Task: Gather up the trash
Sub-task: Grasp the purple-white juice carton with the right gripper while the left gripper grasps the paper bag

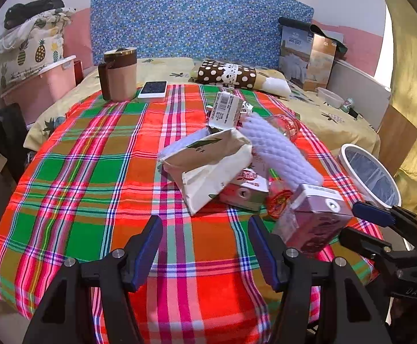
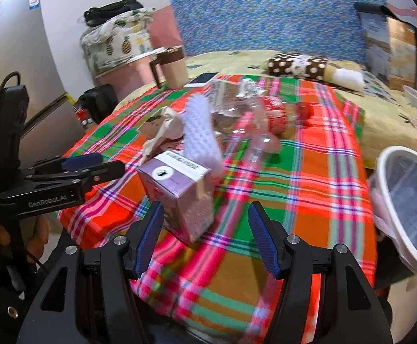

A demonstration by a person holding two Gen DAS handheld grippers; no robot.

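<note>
A pile of trash lies on the plaid cloth (image 1: pixel 94 172): a cream paper bag (image 1: pixel 208 160), a white foam sleeve (image 1: pixel 277 149), a small pink carton (image 1: pixel 245 190), a barcoded carton (image 1: pixel 225 109) and a clear red-labelled bottle (image 2: pixel 271 111). A purple carton (image 2: pixel 177 192) stands nearest the table's right front, just ahead of my right gripper (image 2: pixel 205 238), close to its left finger. That gripper is open and holds nothing. My left gripper (image 1: pixel 205 246) hovers open over bare cloth in front of the pile. A white-rimmed bin (image 1: pixel 369 172) with a plastic liner stands beside the table's right edge.
A lidded mug (image 1: pixel 119 74) and a phone (image 1: pixel 153 89) sit at the table's far left. Behind the table is a bed with a polka-dot cushion (image 1: pixel 227 74) and boxes (image 1: pixel 306 57). A pink storage box (image 1: pixel 39 86) and a dark bag stand to the left.
</note>
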